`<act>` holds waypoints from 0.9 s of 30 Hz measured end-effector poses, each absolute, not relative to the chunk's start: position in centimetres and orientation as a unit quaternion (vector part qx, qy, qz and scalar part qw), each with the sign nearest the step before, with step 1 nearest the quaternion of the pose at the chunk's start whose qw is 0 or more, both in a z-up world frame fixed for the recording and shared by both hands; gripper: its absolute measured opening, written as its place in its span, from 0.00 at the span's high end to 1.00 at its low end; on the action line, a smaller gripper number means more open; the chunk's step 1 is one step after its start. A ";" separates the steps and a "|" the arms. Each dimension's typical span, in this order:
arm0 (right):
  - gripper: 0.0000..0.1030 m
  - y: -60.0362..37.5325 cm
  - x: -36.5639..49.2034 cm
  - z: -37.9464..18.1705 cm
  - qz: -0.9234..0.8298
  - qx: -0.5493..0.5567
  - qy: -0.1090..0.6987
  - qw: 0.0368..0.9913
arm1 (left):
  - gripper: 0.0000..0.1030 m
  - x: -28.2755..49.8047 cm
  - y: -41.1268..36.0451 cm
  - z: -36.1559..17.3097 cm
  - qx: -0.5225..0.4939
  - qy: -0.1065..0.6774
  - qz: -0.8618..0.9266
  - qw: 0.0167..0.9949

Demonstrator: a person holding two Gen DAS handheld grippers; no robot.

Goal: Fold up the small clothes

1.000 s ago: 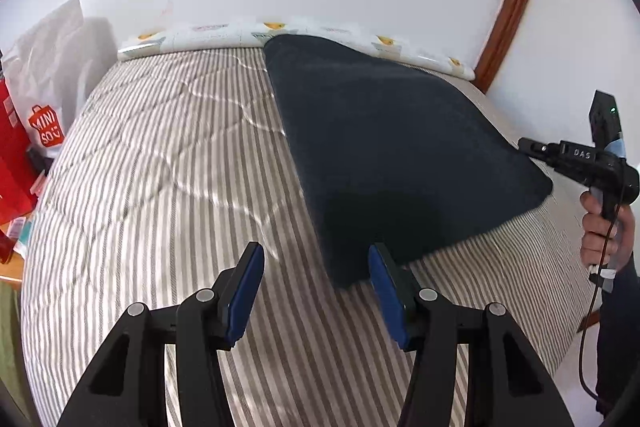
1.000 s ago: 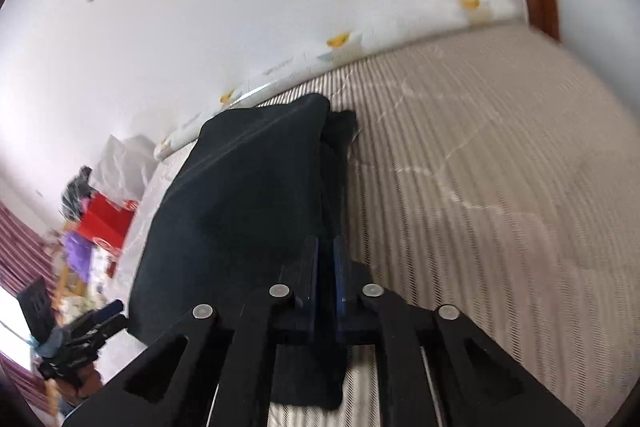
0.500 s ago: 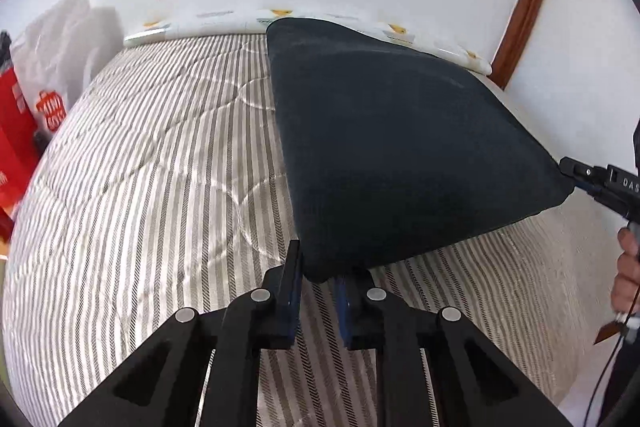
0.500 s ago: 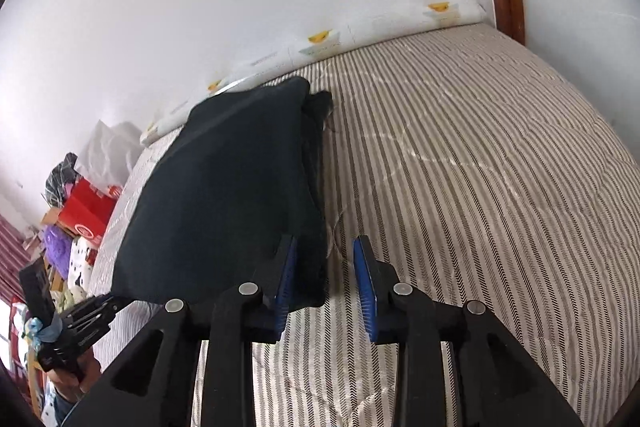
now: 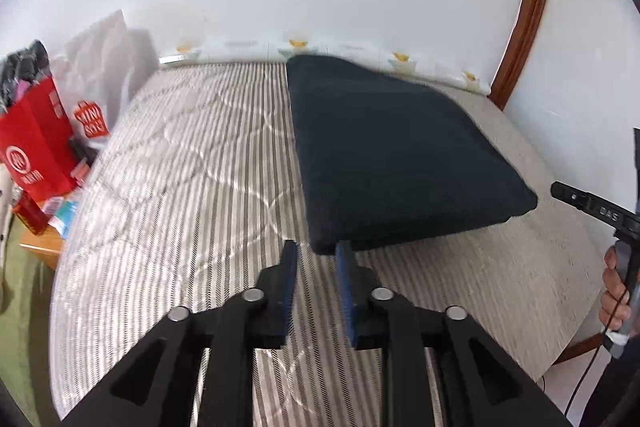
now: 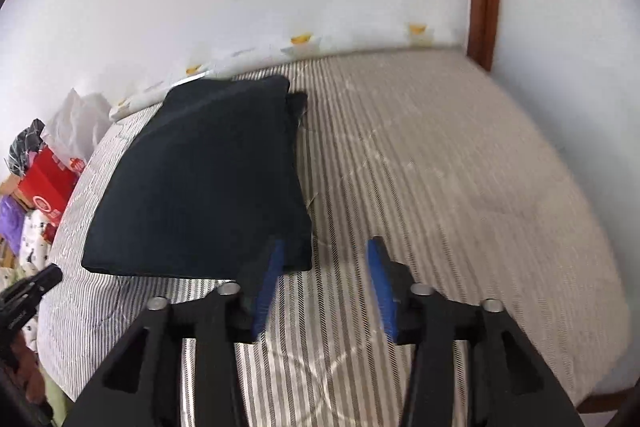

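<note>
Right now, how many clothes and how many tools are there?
Dark folded garment: 1
Tools: 2 (left tool, right tool; both opening, a garment corner loose at each one's tips, not pinched)
Total: 3

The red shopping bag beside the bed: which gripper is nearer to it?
Left. The left gripper is at the dark garment's bag-side corner; the right gripper is at the opposite corner, away from the red shopping bag.

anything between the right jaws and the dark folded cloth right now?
Nothing but striped mattress. In the right wrist view the right gripper has only bare stripes between its opening jaws; the folded cloth lies just past its left pad.
</note>
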State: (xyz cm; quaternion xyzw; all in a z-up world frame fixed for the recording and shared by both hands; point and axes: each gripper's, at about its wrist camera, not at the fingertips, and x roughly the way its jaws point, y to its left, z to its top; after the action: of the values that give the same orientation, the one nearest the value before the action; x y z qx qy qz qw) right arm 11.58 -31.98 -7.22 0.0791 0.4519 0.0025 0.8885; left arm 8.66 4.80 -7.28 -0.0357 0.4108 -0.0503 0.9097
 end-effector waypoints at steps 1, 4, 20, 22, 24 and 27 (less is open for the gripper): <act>0.41 -32.0 11.1 -6.4 0.001 0.079 0.445 0.892 | 0.75 8.4 4.7 -6.6 -0.031 0.406 -0.043 0.912; 0.39 -31.6 9.2 -3.9 -0.001 0.072 0.429 0.900 | 0.56 6.8 4.4 -4.5 -0.028 0.390 -0.038 0.920; 0.02 -30.9 -1.0 2.6 -0.030 0.044 0.369 0.928 | 0.23 -1.0 1.6 1.2 -0.015 0.330 -0.004 0.944; 0.02 -30.8 -1.8 2.8 -0.033 0.042 0.368 0.928 | 0.23 -1.5 1.6 1.2 -0.016 0.329 -0.001 0.944; 0.02 -30.7 -2.1 3.0 -0.038 0.037 0.366 0.929 | 0.23 -1.7 1.6 1.3 -0.019 0.329 0.002 0.944; 0.02 -30.7 -2.5 3.3 -0.034 0.040 0.366 0.929 | 0.23 -2.1 1.7 1.6 -0.021 0.324 0.002 0.946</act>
State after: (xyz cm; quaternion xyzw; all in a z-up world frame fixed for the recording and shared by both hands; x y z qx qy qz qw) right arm -2.47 -30.68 3.28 0.0399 0.3664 -0.0340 0.9290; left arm -2.14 1.67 1.60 -0.0209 0.3242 0.0019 0.9458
